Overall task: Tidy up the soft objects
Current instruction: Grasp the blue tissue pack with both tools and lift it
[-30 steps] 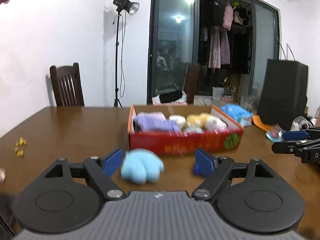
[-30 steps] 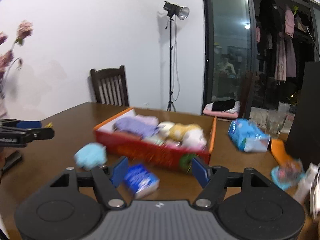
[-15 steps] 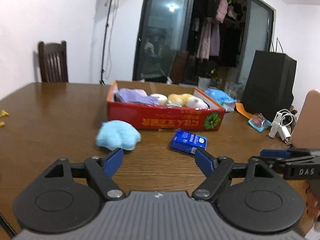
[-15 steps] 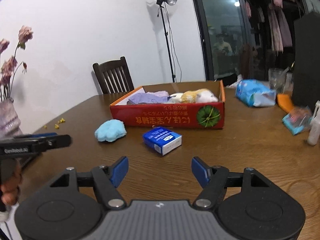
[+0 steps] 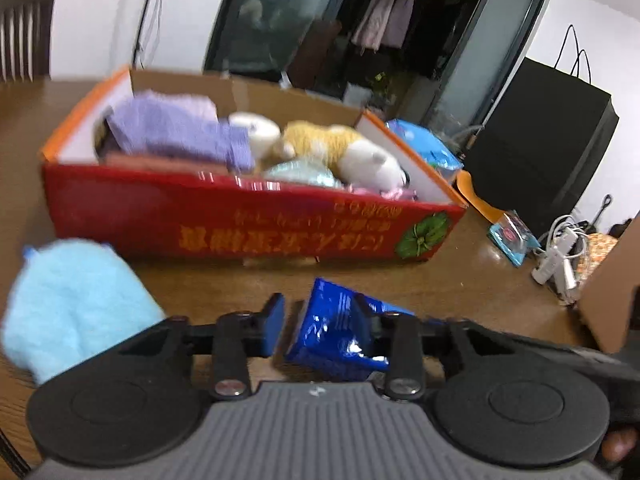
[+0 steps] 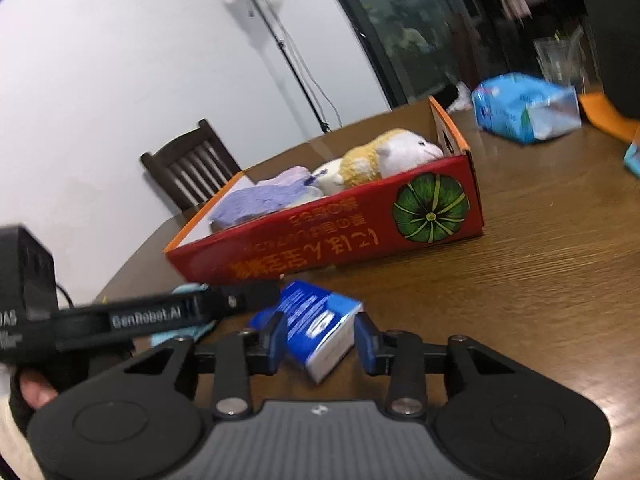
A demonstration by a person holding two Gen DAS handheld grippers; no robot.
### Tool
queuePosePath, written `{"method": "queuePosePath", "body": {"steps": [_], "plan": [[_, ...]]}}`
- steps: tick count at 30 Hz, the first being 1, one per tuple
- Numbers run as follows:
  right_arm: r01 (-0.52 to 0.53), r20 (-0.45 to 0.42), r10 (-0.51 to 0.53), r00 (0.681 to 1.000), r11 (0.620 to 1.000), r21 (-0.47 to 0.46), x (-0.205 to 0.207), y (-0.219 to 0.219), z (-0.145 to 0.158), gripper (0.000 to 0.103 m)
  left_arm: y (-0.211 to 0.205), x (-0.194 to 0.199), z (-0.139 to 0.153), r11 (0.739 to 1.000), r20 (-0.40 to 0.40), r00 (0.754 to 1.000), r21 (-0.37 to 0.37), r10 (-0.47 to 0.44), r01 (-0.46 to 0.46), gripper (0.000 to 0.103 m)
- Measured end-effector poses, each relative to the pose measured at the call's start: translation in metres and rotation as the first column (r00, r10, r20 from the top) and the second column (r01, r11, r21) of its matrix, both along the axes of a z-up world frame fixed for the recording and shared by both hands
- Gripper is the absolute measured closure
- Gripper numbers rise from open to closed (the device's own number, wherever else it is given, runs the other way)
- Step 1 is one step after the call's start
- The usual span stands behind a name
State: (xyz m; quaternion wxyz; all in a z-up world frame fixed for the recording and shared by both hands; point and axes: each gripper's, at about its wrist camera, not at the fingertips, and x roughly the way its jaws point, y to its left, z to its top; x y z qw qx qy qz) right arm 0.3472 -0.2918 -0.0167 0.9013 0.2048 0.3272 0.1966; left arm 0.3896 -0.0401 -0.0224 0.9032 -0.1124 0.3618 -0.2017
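A blue tissue pack [image 5: 336, 328] lies on the brown table in front of the red cardboard box [image 5: 248, 220]. Both grippers are around it. My left gripper [image 5: 320, 322] has its jaws narrowed about the pack, a small gap at the left finger. My right gripper [image 6: 320, 340] straddles the same pack [image 6: 320, 326], with its jaws close to the pack's sides. The box holds a purple cloth [image 5: 176, 128] and plush toys [image 5: 352, 152]. A light blue plush [image 5: 76, 300] lies left of the pack.
A blue wipes packet [image 6: 524, 108] lies behind the box on the right. A black bag [image 5: 540, 140], chargers with cables [image 5: 560, 256] and a small teal packet [image 5: 512, 236] sit at the table's right. A wooden chair [image 6: 192, 172] stands at the back.
Both grippers have moved forward and down onto the blue tissue pack, and their jaws have narrowed around it. The box now looms much closer.
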Motion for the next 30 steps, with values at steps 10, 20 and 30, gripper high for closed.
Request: {"method": "queuePosePath", "body": {"steps": [10, 20, 30], "plan": [[-0.077, -0.050, 0.077, 0.996, 0.997, 0.001, -0.031, -0.008, -0.001, 0.081, -0.001, -0.085, 0.002, 0.996, -0.079, 0.995, -0.068, 0.060, -0.065, 0.076], [-0.145, 0.010, 0.146, 0.989, 0.988, -0.062, -0.145, -0.020, 0.015, 0.079, -0.008, -0.196, 0.009, 0.994, -0.069, 0.995, -0.073, 0.074, -0.079, 0.075], [-0.110, -0.004, 0.110, 0.994, 0.993, -0.054, -0.144, -0.021, 0.005, 0.075, -0.010, -0.189, -0.001, 0.993, -0.070, 0.993, -0.065, 0.095, -0.099, 0.062]]}}
